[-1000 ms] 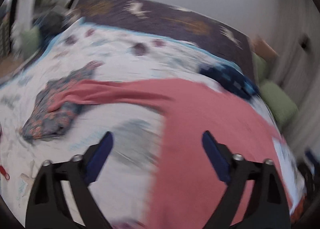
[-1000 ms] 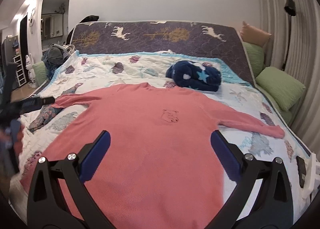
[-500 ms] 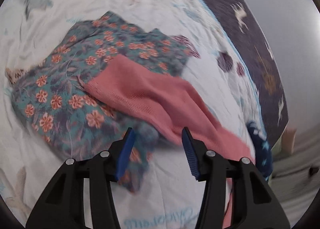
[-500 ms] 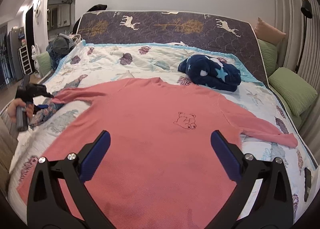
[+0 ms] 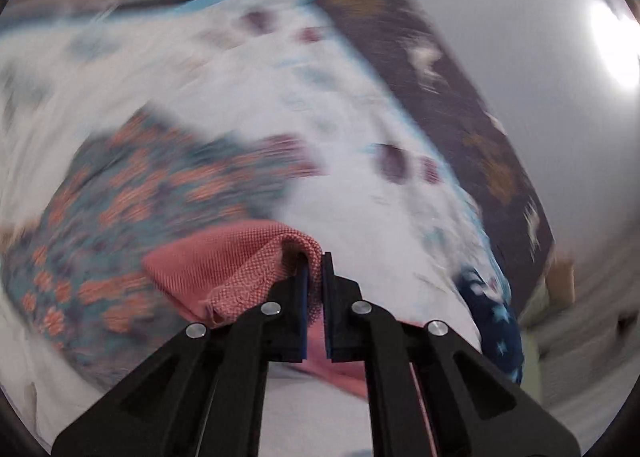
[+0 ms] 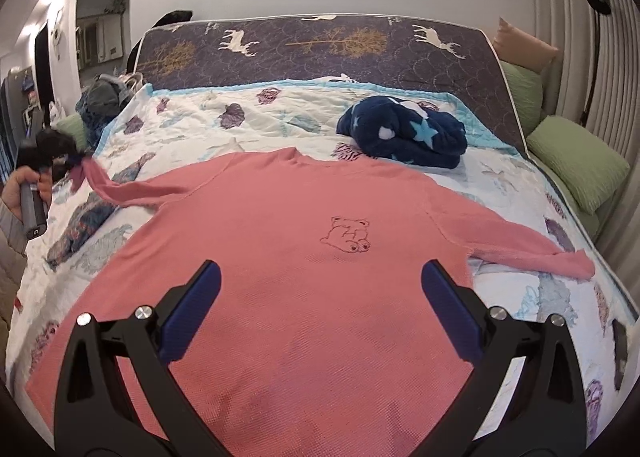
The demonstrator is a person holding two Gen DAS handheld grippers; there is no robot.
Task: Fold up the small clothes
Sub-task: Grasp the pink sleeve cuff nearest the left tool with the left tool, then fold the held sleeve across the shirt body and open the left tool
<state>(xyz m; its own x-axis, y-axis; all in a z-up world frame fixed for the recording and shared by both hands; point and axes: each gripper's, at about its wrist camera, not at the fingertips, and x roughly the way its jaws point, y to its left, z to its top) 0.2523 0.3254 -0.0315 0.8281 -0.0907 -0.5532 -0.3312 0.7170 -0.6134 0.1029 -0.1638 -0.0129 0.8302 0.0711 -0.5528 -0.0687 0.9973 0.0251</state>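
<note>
Pink shirt [image 6: 304,257] lies flat on the bed [image 6: 192,125], its cuff [image 5: 256,269] pinched in the blurred left gripper [image 5: 315,277]; right gripper [image 6: 320,289] hovers wide apart.

pink long-sleeved knit top [image 6: 304,257] flat on quilted bed [image 6: 192,129] | floral garment [image 6: 88,217] left of it | navy star-print blanket [image 6: 404,133] behind

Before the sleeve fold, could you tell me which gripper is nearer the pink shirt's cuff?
Left. The left gripper is clamped on the cuff; the right gripper hovers open above the shirt's body.
</note>
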